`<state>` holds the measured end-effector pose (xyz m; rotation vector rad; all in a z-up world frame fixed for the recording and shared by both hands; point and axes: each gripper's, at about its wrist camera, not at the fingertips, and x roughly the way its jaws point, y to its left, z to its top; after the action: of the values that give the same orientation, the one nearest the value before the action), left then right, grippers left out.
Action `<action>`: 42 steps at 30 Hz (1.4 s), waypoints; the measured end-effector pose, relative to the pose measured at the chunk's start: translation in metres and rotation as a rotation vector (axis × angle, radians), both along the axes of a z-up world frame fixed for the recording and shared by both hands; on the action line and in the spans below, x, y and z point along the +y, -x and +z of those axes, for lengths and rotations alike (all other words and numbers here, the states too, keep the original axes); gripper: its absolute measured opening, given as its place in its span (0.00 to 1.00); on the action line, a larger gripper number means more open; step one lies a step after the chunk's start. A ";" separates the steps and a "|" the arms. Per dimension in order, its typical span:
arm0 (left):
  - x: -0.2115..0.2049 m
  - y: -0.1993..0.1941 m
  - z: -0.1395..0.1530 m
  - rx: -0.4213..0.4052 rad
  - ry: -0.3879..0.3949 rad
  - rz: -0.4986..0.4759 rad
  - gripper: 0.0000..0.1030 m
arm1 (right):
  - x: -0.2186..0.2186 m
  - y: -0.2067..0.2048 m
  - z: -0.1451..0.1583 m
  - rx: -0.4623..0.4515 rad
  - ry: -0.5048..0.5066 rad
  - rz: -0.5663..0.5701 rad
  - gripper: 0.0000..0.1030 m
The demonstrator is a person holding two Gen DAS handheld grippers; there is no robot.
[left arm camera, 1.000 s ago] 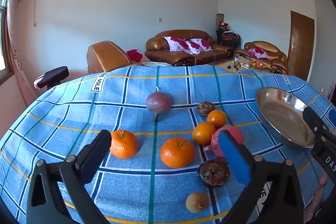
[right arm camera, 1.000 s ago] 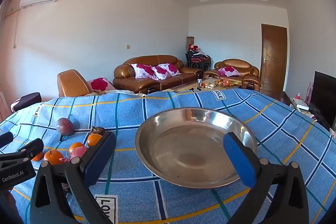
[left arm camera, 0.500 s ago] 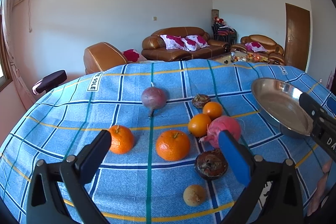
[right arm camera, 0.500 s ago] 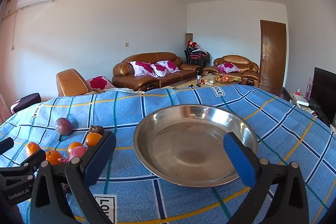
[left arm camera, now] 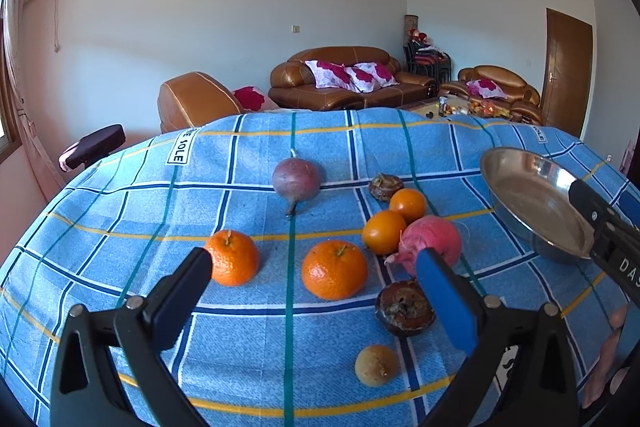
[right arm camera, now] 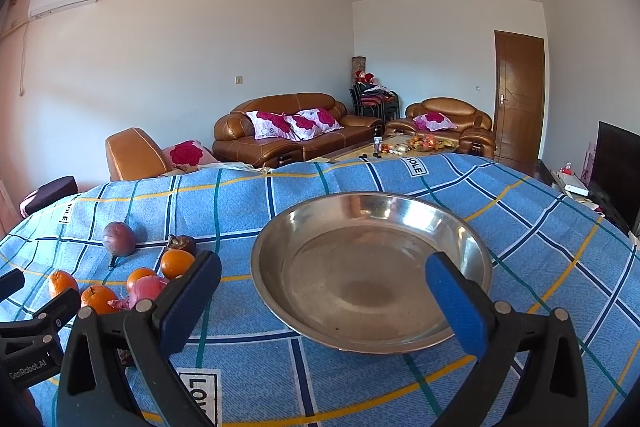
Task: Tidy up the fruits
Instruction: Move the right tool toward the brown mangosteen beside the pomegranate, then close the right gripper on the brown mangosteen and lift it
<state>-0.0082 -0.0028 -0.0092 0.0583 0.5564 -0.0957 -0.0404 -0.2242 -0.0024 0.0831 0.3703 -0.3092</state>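
Observation:
Fruit lies loose on the blue checked cloth (left arm camera: pixel 120 211). In the left wrist view my left gripper (left arm camera: pixel 316 267) stands open, with an orange (left arm camera: pixel 334 269) just beyond its fingers and another orange (left arm camera: pixel 233 257) by the left finger. A pink fruit (left arm camera: pixel 434 241), two small oranges (left arm camera: pixel 383 231), a purple fruit (left arm camera: pixel 296 179), two dark brown fruits (left arm camera: pixel 404 307) and a small tan fruit (left arm camera: pixel 376 365) lie around. The steel bowl (right arm camera: pixel 372 267) is empty. My right gripper (right arm camera: pixel 320 275) hangs open in front of it.
The table's far edge drops off toward brown leather sofas (right arm camera: pixel 296 135) and an armchair (left arm camera: pixel 196 99). A stool (left arm camera: pixel 92 147) stands at the left. My right gripper's body (left arm camera: pixel 604 231) crosses the bowl's rim in the left wrist view. A hand (left arm camera: pixel 608 351) shows at bottom right.
My left gripper has moved forward and lower toward the oranges, which look larger now. The right gripper has barely shifted in front of the bowl. Both stay open.

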 end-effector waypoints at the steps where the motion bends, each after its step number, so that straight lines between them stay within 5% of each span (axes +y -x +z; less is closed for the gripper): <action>1: 0.001 0.000 0.000 -0.002 0.000 0.001 1.00 | 0.000 0.000 0.000 0.000 -0.001 0.001 0.99; 13: 0.059 -0.017 0.001 0.051 0.024 0.165 1.00 | -0.003 0.000 -0.005 0.026 -0.112 0.115 0.98; 15: 0.066 -0.020 0.001 0.056 0.013 0.182 1.00 | 0.001 -0.005 -0.009 0.063 -0.163 0.173 0.95; 19: 0.068 -0.019 0.002 0.050 -0.024 0.164 1.00 | 0.024 -0.018 -0.019 0.183 -0.203 0.314 0.69; 27: 0.079 -0.025 0.000 0.079 -0.060 0.211 1.00 | 0.080 -0.040 -0.037 0.348 -0.290 0.503 0.68; 32: 0.081 -0.025 0.001 0.078 -0.046 0.200 1.00 | 0.106 -0.057 -0.048 0.420 -0.263 0.552 0.50; 42: 0.072 -0.029 -0.005 0.096 -0.075 0.175 1.00 | 0.117 -0.072 -0.057 0.491 -0.182 0.553 0.47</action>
<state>0.0205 0.0687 -0.0140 0.0782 0.6590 0.0934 0.0320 -0.1075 -0.0589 0.0793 0.8863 0.2616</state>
